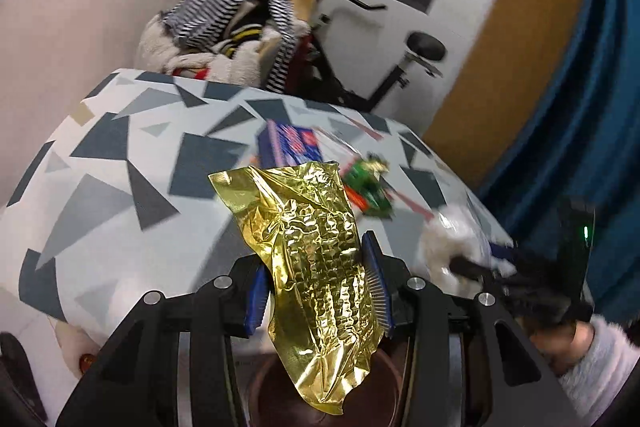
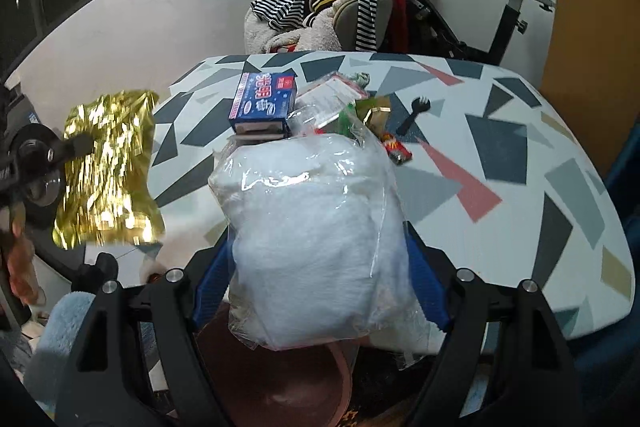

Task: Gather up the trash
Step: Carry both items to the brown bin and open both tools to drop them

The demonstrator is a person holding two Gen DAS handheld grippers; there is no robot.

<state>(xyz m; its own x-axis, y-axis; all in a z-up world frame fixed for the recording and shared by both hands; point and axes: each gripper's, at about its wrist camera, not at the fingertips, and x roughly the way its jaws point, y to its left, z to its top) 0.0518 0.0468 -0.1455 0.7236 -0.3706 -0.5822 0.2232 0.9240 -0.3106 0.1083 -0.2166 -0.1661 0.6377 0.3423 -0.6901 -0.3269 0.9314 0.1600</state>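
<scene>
The left fingers [image 1: 256,301] pinch a crumpled gold wrapper [image 1: 316,267] near its middle, so both ends hang free and it can be let go with one release. The right fingers [image 2: 212,287] squeeze a clear bag [image 2: 316,239] stuffed with white material, gripped across its bulk, probably because the slick plastic would slip from a light pinch. Both pieces are lifted off the bench [image 2: 520,155] and held over a dark reddish bin [image 2: 280,379] at 6 o'clock below each gripper, which looks like the drop point. From the right wrist the gold wrapper appears at 9 o'clock. More litter waits on the bench at 12 o'clock beyond the bag: a blue box [image 2: 264,103], a green packet [image 2: 360,111], a small red wrapper [image 2: 396,151] and, toward 1 o'clock, a black spork [image 2: 414,115].
</scene>
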